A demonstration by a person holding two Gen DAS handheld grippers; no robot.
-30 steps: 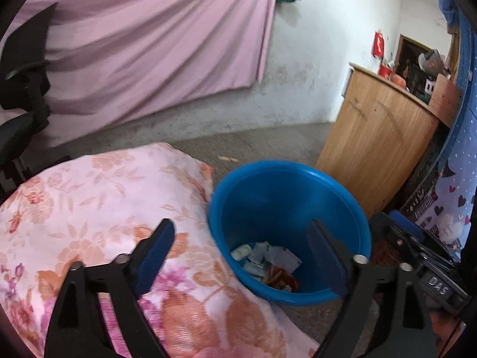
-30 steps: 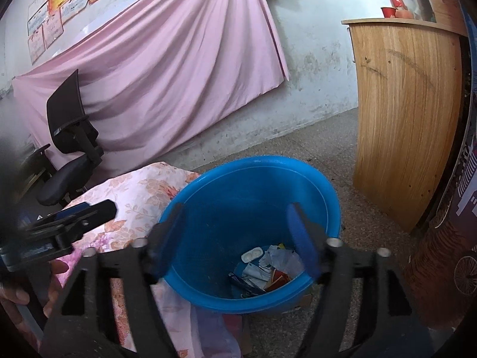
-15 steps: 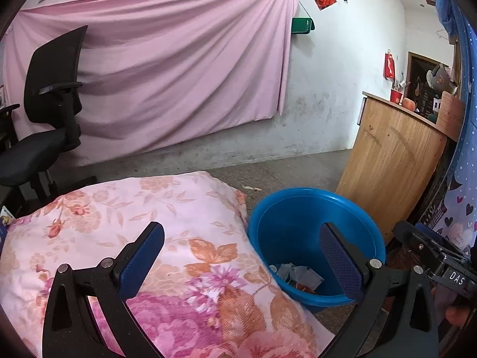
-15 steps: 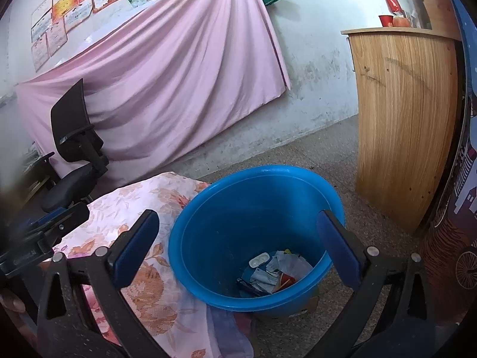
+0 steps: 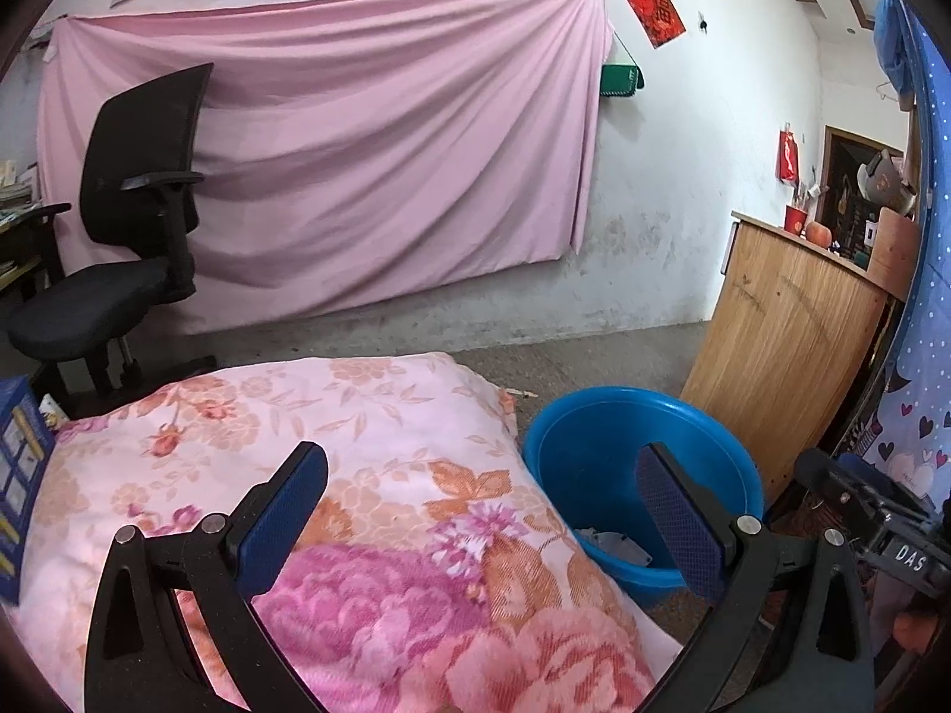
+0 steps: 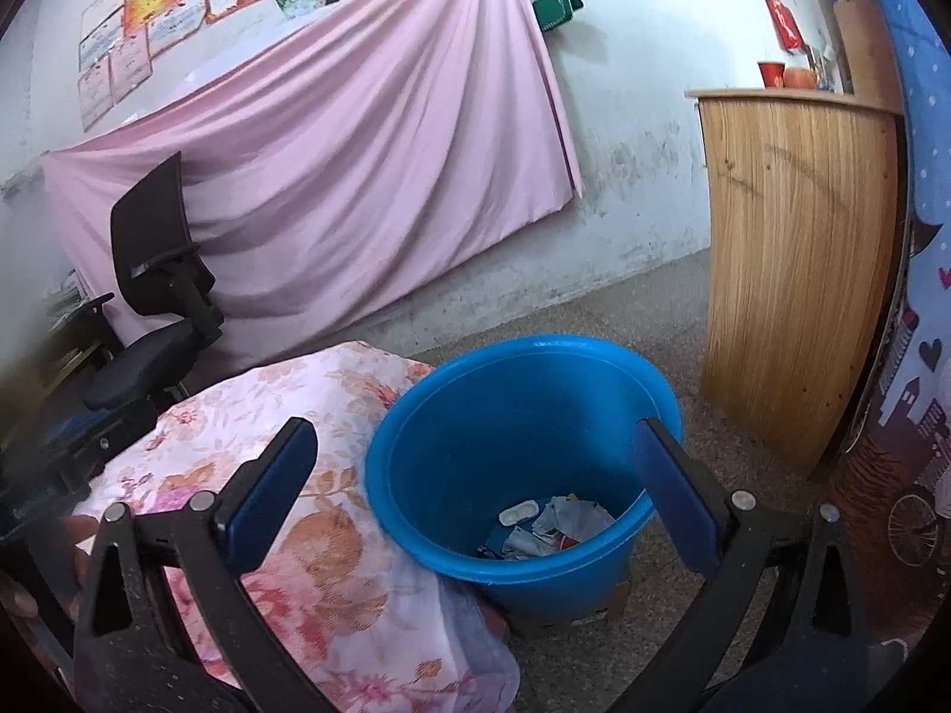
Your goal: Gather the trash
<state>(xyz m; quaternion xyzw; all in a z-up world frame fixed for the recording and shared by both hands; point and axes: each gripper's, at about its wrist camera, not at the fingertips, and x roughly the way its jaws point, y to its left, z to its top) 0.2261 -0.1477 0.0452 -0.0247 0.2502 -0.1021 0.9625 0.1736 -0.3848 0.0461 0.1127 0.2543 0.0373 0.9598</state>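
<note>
Both of my hand-held grippers have pulled up and back from the blue bucket since a moment ago — it sits lower and smaller in each view. My left hand-held gripper hangs with its fingers spread wide, holding nothing, over the floral blanket just left of the bucket. My right hand-held gripper is likewise wide apart and empty, directly above the bucket. Trash — crumpled wrappers and paper — lies at the bucket's bottom. Right of the bucket stands a wooden counter; behind it, well apart, a black office chair.
</note>
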